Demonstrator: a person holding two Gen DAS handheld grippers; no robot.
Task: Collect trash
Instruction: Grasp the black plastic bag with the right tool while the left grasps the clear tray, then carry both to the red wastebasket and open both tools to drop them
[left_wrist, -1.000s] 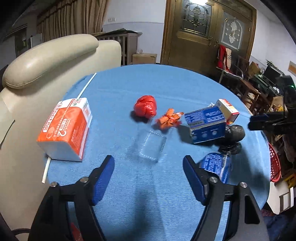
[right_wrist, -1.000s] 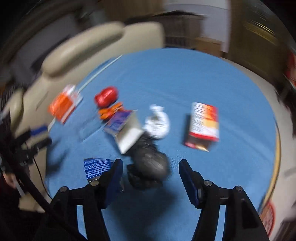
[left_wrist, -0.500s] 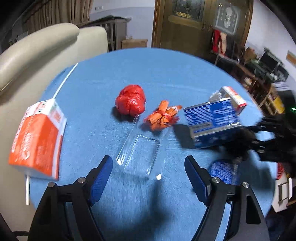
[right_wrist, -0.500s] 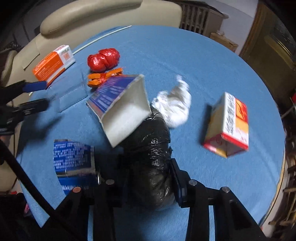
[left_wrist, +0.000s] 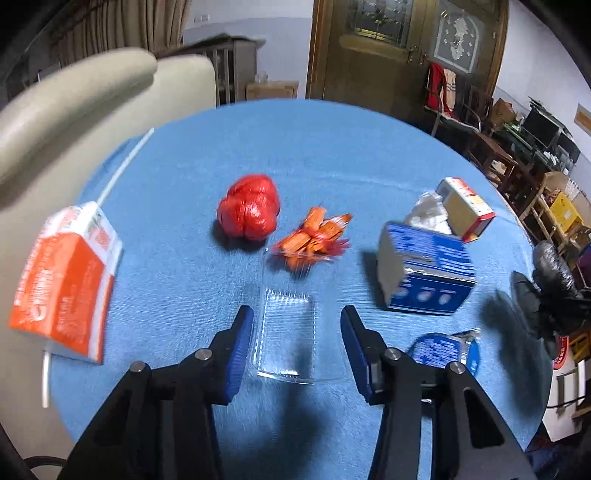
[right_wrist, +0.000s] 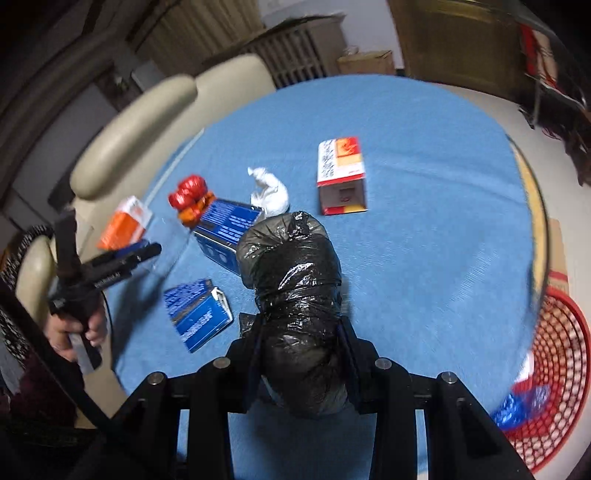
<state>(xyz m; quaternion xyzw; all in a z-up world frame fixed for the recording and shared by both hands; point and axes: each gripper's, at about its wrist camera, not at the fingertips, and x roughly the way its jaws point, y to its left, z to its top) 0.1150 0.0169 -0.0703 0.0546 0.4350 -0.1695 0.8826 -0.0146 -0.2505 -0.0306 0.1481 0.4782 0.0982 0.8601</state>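
left hand-held gripper (left_wrist: 297, 332): jaws have just been closing, now half-shut around the clear plastic tray (left_wrist: 291, 339), low centre of left wrist view. Left pad looks at the tray's edge, right pad shows a gap; no squeeze visible, so not gripping yet.
right hand-held gripper (right_wrist: 301, 347): clamped on the black bag bundle (right_wrist: 295, 280), centre of right wrist view. Bundle looks lifted off the table (right_wrist: 424, 221).
basket (right_wrist: 554, 369): red mesh, lower right of right wrist view, beyond the table edge; some blue and white trash already inside. Prob. the drop spot.
risk 1, tray: thin, see-through, flexy. If the pads close off-centre it may buckle, pop out or skid on the cloth. Right pad arriving late could shove it sideways.
risk 2, bundle: slick film, bulges past the pads at top and bottom. A fast swing toward the basket could let it slide out, or the film could tear.
risk 3, neighbours: blue carton (left_wrist: 424, 273) sits right of the tray, orange wrappers (left_wrist: 314, 240) just above it, red crumpled ball (left_wrist: 251, 214) further up-left. A sloppy lift may drag the wrappers along.
risk 4, blur: both views smeared, so exact contact pts are hard to judge.
still on table: orange-white carton (left_wrist: 62, 280) far left, red-yellow box (right_wrist: 341, 177), white tissue (right_wrist: 269, 192), flattened blue carton (right_wrist: 199, 314).
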